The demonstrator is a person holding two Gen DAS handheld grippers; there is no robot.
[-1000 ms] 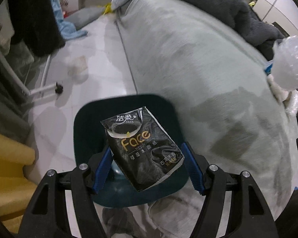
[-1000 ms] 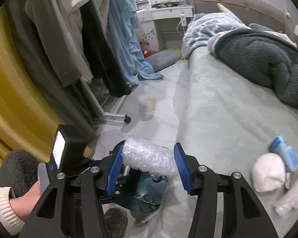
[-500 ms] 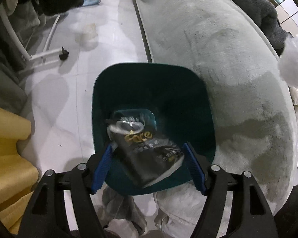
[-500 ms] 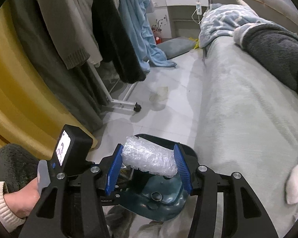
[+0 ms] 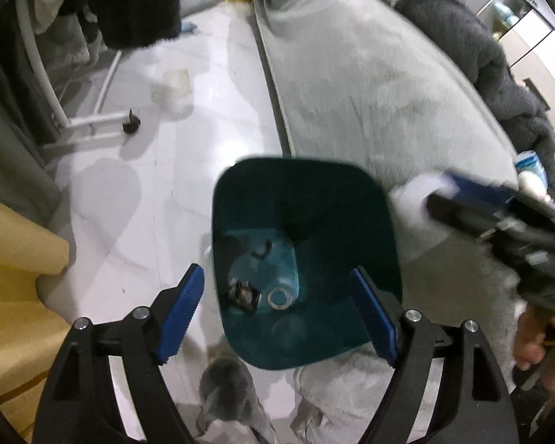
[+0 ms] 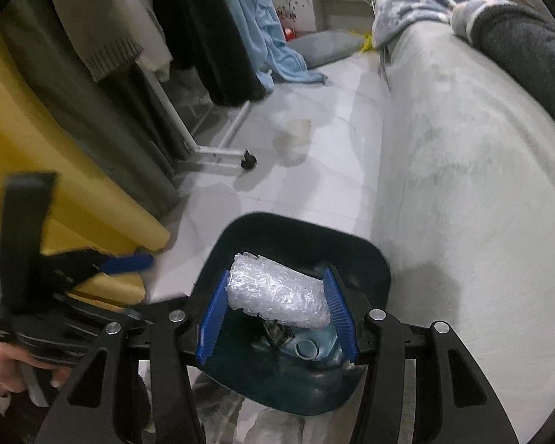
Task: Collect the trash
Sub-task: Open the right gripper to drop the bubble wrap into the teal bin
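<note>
Dark-teal trash bin (image 5: 373, 222) standing on pale tiled floor (image 5: 137, 192), just beside grey-covered bed (image 5: 370, 85). Left gripper (image 5: 277, 301) poised above the bin mouth, blue pads (image 5: 183, 303) spread wide and opening, nothing between them but the bin interior below. Black tissue packet (image 5: 243, 294) lying crumpled on the bin bottom, near a round moulded ring. Right gripper (image 6: 275, 305) pinching a roll of bubble wrap (image 6: 277, 296) crosswise between its blue pads (image 6: 212, 318), both pads pressed against the roll's ends, roll held over the bin opening (image 6: 366, 259). Same gripper visible from the left wrist view as a blurred black-and-blue shape at the right edge, with a hand (image 5: 536, 344) beneath it. Left gripper visible in turn at the left edge of the right wrist view, also blurred, gripped by a hand (image 6: 3, 373). Clear plastic cup (image 6: 296, 138) on the floor beyond the bin, near the wheeled foot of a white clothes rack (image 6: 218, 155). Hanging garments (image 6: 103, 18) and yellow fabric (image 6: 55, 170) to the left. Dark fleece blanket (image 5: 473, 48) on the bed.
</note>
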